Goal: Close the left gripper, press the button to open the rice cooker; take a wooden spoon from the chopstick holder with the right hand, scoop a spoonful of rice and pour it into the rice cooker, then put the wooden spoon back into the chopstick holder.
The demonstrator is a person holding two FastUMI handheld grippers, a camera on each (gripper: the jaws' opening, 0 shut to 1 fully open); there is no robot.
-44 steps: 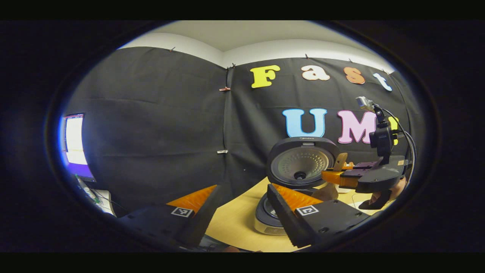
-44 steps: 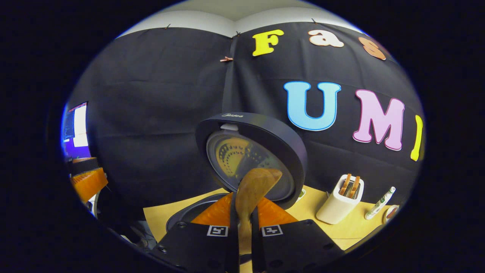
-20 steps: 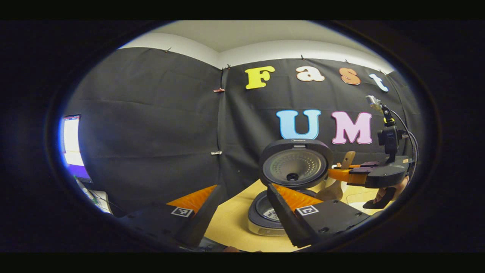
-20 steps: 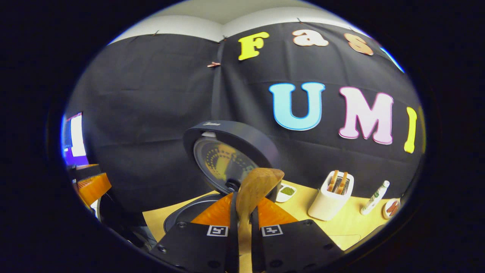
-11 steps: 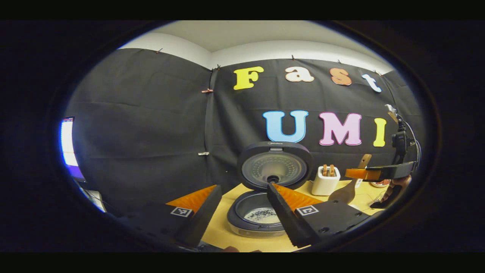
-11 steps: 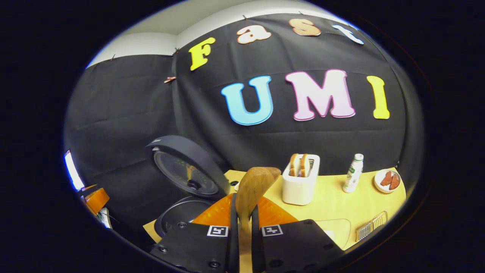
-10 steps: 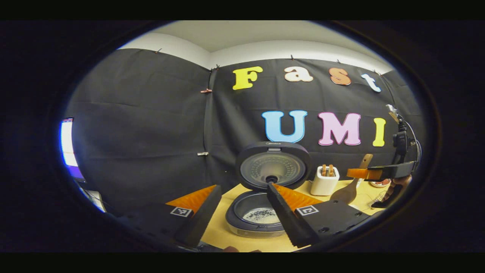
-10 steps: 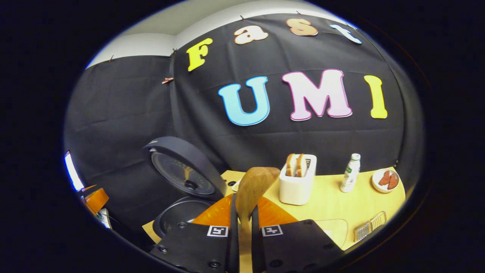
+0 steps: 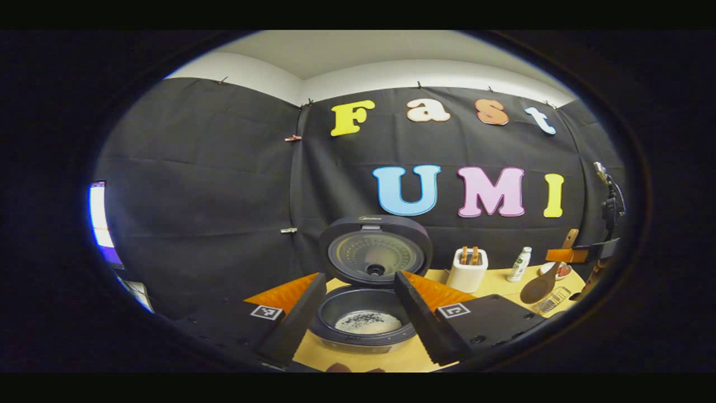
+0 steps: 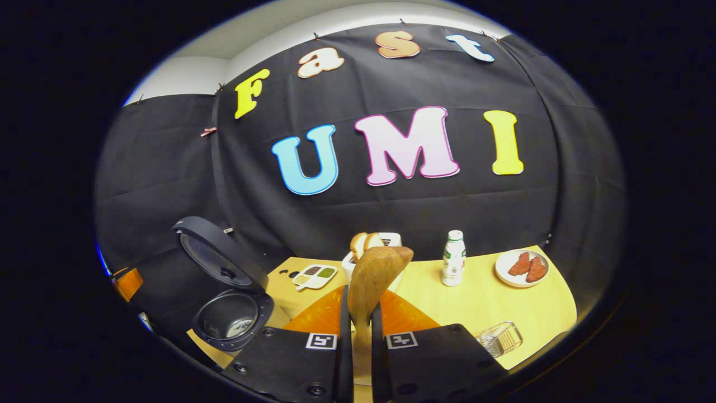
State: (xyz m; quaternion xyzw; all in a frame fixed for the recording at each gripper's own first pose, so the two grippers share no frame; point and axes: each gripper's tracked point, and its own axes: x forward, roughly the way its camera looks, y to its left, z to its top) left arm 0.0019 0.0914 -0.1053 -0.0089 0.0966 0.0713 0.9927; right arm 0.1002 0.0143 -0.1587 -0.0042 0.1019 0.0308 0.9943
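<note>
Table (image 10: 492, 305): light wood, black cloth wall behind. Cooker (image 9: 366, 322) open, lid (image 9: 375, 252) upright, rice in pot (image 9: 367, 322). Left gripper (image 9: 355, 291) released, fingers wide apart, framing the cooker, holding nothing. Right gripper (image 10: 358, 313) clenched on spoon (image 10: 373, 274), bowl pointing up. Toaster (image 9: 467, 270) holds bread; bottle (image 10: 453, 258) and plate (image 10: 521, 267) stand beside it.

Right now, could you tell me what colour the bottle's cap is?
Green, on a white bottle; the right gripper view shows it best.
</note>
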